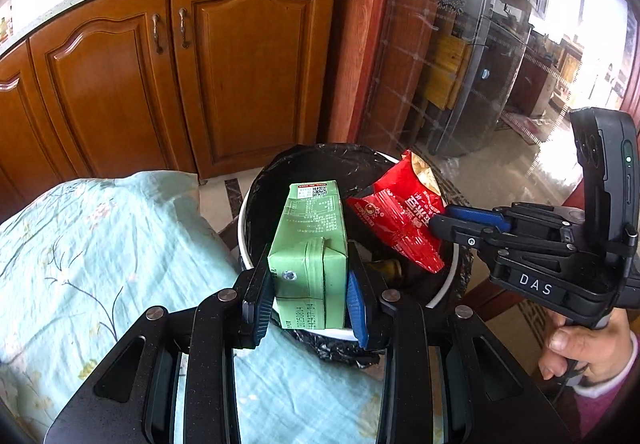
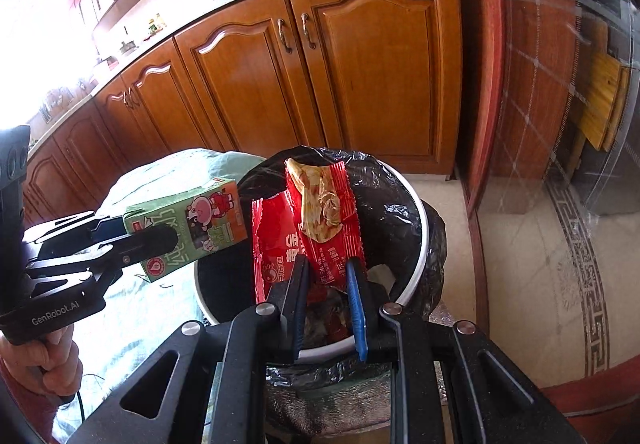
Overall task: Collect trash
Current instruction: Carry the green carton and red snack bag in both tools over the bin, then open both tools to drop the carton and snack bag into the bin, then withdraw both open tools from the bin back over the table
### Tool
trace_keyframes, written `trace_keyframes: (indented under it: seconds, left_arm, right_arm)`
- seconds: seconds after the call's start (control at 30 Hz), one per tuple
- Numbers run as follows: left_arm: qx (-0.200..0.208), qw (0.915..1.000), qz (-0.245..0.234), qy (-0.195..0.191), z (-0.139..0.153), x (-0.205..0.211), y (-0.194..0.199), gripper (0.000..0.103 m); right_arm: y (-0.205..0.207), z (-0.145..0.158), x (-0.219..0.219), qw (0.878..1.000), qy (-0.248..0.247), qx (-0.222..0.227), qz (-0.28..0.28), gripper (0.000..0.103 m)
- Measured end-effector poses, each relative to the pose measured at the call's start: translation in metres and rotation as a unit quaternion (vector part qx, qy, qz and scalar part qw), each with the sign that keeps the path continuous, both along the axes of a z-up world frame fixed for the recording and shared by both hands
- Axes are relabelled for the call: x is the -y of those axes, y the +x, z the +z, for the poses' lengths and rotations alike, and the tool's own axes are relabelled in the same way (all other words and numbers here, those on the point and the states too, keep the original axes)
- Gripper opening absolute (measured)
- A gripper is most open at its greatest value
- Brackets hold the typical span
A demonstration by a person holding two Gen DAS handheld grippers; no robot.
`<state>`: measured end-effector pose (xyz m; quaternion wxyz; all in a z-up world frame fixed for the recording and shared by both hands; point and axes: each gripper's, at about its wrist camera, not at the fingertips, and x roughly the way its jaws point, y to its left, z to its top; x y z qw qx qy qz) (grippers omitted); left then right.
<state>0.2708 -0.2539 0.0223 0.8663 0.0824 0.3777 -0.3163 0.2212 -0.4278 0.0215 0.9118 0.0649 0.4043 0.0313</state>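
The left tongs (image 1: pixel 308 284) pinch a green milk carton (image 1: pixel 310 240) by its end, both pads flat on its sides, holding it above the mouth of the trash bin (image 1: pixel 244 212). Just right of them, the right tongs (image 2: pixel 326 276) are pressed on a red snack wrapper (image 2: pixel 320 220), which hangs crumpled over the same bin. The bin, lined with a black bag (image 2: pixel 400 200), sits directly below both tongs. Left of the left tongs lies a flowered blue cloth (image 1: pixel 100 244). Beyond the bin stand wooden cabinet doors (image 1: pixel 248 72).

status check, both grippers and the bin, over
Left gripper shut on green carton, right gripper shut on red wrapper. Both over the bin. Nothing in the way.
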Motion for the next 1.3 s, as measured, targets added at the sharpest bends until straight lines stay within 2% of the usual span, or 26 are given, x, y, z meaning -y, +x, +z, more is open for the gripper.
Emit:
trace_keyframes:
  seconds: [0.33, 0.67, 0.77, 0.83, 0.87, 1.0, 1.03, 1.17, 1.23, 1.3]
  left_arm:
    - [-0.015, 0.9998, -0.002, 0.011, -0.010, 0.017, 0.013, 0.030]
    - [-0.040, 0.9992, 0.000, 0.012, -0.018, 0.025, 0.026, 0.031]
    - [-0.048, 0.9987, 0.002, 0.015, -0.021, 0.027, 0.028, 0.031]
    - [-0.047, 0.9988, 0.003, 0.012, -0.021, 0.026, 0.026, 0.033]
    - [-0.046, 0.9989, 0.003, 0.011, -0.020, 0.025, 0.025, 0.035]
    - [-0.034, 0.9994, 0.009, 0.004, -0.016, 0.014, 0.015, 0.038]
    - [-0.031, 0.9994, 0.012, 0.000, -0.014, 0.009, 0.012, 0.042]
    - [-0.022, 0.9989, 0.033, -0.024, -0.007, -0.017, -0.001, 0.046]
    - [-0.022, 0.9980, 0.046, -0.038, -0.004, -0.032, -0.007, 0.049]
    - [-0.023, 0.9965, 0.061, -0.052, -0.003, -0.049, -0.014, 0.050]
  right_arm:
    - [0.017, -0.010, 0.001, 0.999, -0.020, -0.027, 0.004, 0.019]
    - [0.028, -0.017, 0.006, 0.999, -0.018, -0.042, 0.001, 0.020]
    - [0.033, -0.018, 0.007, 0.999, -0.014, -0.046, 0.001, 0.025]
    - [0.035, -0.018, 0.008, 0.999, -0.011, -0.049, -0.002, 0.035]
    - [0.034, -0.017, 0.008, 0.999, -0.011, -0.046, -0.004, 0.043]
    - [0.026, -0.015, 0.010, 0.999, -0.002, -0.032, -0.010, 0.046]
    - [0.023, -0.014, 0.010, 1.000, 0.001, -0.028, -0.012, 0.046]
    - [0.011, -0.011, 0.007, 1.000, 0.020, -0.010, -0.013, 0.054]
    - [0.003, -0.009, 0.004, 0.999, 0.034, 0.004, -0.010, 0.061]
    - [-0.006, -0.007, -0.001, 0.999, 0.046, 0.017, -0.010, 0.074]
